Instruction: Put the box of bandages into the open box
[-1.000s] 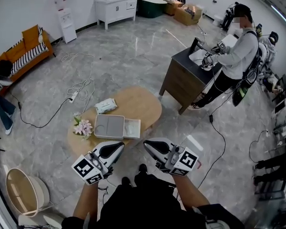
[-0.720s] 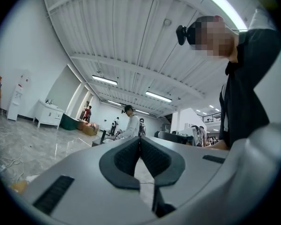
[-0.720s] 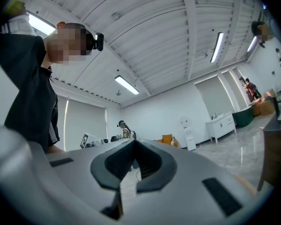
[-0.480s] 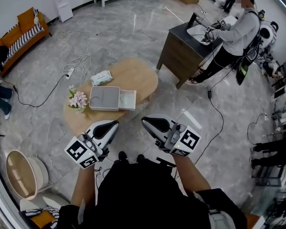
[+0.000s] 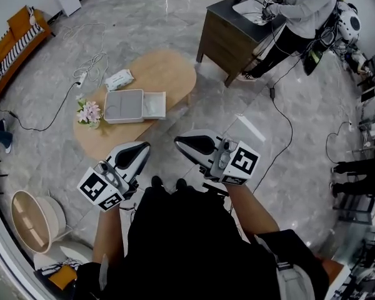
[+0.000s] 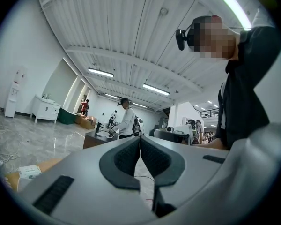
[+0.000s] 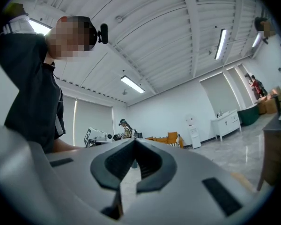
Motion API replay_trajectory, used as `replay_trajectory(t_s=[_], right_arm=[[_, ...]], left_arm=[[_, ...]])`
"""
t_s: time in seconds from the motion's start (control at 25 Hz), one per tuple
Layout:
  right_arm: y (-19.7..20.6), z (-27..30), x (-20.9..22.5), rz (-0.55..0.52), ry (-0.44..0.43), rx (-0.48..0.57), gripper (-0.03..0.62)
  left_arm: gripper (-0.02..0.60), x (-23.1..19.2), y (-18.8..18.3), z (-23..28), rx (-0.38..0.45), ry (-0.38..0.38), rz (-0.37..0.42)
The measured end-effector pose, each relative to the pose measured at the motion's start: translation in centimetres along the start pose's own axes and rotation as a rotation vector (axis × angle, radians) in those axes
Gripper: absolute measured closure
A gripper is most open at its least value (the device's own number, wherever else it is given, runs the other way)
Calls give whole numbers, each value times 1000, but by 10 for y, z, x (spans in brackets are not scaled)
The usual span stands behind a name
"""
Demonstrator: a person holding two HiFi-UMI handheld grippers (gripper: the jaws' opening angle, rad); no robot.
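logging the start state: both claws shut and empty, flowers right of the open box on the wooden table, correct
No: the head view shows the flowers left of the open box on the wooden table. The left claw and right claw are shut and empty.

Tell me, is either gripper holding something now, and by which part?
Nothing is held. The left gripper and the right gripper both have their jaws closed together, with nothing between them.

Low in the middle of the head view, the person's bare forearms (image 5: pixel 249 210) reach forward side by side. The white-and-black two-jaw left gripper (image 5: pixel 145 146) points up-frame, its jaws pressed pad to pad (the matching right gripper (image 5: pixel 179 142) likewise). The black-and-white marker cubes (image 5: pixel 240 162) sit nearest the wrists.
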State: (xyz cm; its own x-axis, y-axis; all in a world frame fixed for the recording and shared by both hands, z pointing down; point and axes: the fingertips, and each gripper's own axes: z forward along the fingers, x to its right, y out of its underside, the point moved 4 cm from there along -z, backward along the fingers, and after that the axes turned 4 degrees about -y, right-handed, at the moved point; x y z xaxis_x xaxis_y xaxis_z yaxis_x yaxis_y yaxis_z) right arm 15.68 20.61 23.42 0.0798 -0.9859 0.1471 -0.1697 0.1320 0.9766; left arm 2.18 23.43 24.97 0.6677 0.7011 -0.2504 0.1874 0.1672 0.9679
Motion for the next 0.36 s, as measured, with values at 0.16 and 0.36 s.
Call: replay_trajectory(t_s=[0.16, 0.36], right_arm=[[-3, -15, -1, -1, -7, -11, 585], [2, -34, 3, -11, -15, -16, 585]], left_arm=[[565, 13, 8, 9, -22, 2, -2], [565, 24, 16, 21, -36, 6, 3]])
